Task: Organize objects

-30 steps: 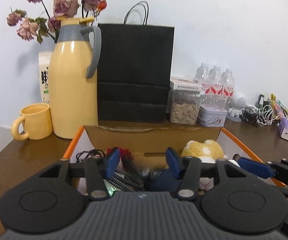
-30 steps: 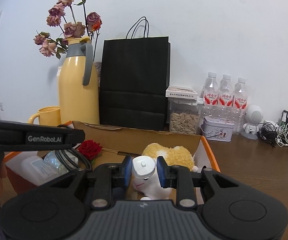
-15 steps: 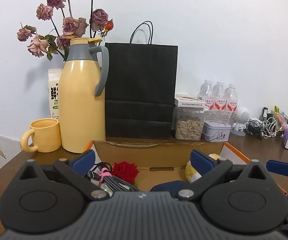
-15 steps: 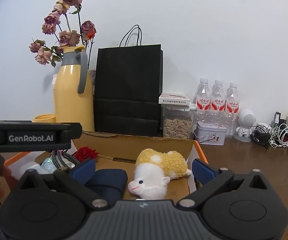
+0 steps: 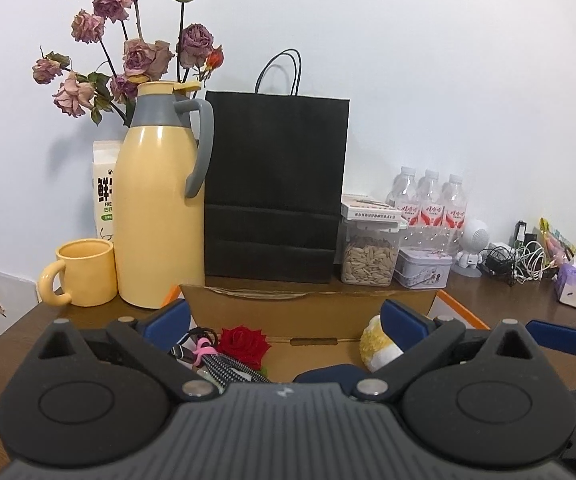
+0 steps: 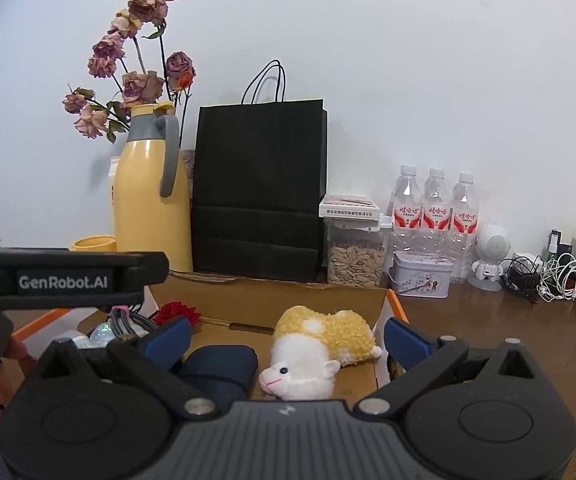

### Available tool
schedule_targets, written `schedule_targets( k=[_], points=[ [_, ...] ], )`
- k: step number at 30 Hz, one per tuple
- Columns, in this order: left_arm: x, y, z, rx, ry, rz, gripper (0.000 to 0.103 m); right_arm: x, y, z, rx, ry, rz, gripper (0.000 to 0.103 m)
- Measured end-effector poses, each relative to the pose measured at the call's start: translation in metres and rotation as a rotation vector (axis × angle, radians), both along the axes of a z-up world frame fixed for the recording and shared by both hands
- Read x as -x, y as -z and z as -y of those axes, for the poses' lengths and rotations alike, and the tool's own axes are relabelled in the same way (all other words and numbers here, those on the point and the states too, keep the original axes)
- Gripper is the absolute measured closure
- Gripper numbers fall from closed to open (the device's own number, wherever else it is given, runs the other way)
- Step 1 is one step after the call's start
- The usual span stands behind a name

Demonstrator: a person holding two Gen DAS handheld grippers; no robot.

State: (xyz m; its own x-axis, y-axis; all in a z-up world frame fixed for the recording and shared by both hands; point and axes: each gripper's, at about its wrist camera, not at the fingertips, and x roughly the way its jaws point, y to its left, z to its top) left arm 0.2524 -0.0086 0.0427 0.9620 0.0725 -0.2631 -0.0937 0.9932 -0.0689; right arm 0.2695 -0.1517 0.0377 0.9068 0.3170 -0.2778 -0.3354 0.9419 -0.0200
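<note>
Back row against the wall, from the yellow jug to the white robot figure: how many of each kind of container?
Yellow jug: 1
Yellow mug: 1
Milk carton: 1
Black paper bag: 1
Seed jar: 1
Tin box: 1
Water bottles: 3
Total: 9

The left gripper [image 5: 286,320] is held level, jaws spread wide and nothing gripped; the right gripper [image 6: 288,338] is likewise held level, jaws spread wide.

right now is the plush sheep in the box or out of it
In. The plush sheep lies on its side on the floor of the cardboard box, beside a navy pouch, with neither open gripper touching it.
</note>
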Motion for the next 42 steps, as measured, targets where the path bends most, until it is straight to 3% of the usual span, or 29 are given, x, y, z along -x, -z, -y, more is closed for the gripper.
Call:
schedule_targets(
  k=[13,21,42],
  points=[
    [0.029,-0.016,-0.009,0.006,-0.010,-0.012,0.000,0.024,-0.013,0.000,0.028,-0.041,0.020,0.000],
    [0.061,-0.020,-0.018,-0.008,-0.018,-0.033,0.000,0.049,-0.013,0.011,0.044,-0.055,-0.016,0.000],
    [0.140,0.020,-0.068,0.000,-0.094,-0.197,0.000,0.106,0.033,0.009,0.138,-0.160,-0.167,0.000]
  ],
)
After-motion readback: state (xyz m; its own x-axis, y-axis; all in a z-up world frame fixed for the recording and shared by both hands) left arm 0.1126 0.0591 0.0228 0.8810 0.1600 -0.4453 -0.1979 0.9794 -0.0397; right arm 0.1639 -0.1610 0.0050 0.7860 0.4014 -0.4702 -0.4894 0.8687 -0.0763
